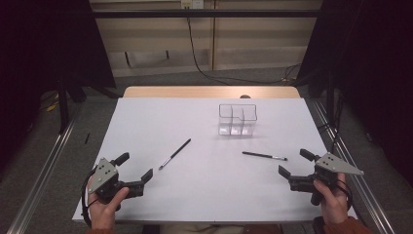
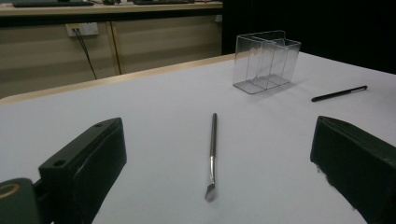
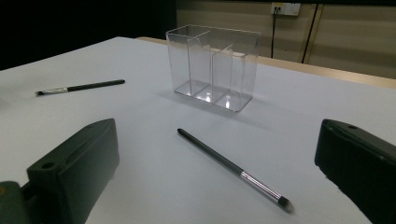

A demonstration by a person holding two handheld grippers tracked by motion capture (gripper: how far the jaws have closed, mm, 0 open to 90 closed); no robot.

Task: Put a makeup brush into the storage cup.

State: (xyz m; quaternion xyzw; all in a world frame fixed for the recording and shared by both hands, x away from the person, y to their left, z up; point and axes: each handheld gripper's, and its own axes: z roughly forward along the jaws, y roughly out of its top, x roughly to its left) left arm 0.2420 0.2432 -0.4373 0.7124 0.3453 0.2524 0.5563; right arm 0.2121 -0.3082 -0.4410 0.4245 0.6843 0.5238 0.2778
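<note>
Two thin black makeup brushes lie flat on the white desk (image 1: 146, 122), each in front of a hand-held gripper, with a clear organiser as the landmark between them. The left brush (image 1: 174, 153) lies in front of the organiser and off to its left, well apart from it, running on a slant with its bristle tip toward the person. In the left gripper view the same left brush (image 2: 212, 154) lies on the desk between and beyond the two black jaws, untouched. The right brush (image 1: 264, 156) lies in front of the organiser and a little to its right, nearly crosswise, silver ferrule and bristles pointing away from the landmark; in the right gripper view it (image 3: 236, 168) runs slantwise between the jaws, free of both.

The clear organiser (image 1: 237, 119) stands upright toward the far edge of the desk. It is a transparent box split by inner walls into compartments, and each compartment is empty.

The left hand-held gripper (image 1: 139, 169), in front and far left of the organiser, is released, jaws spread wide, nothing in them. The right hand-held gripper (image 1: 293, 163), in front and right of the organiser, is likewise released and empty.
</note>
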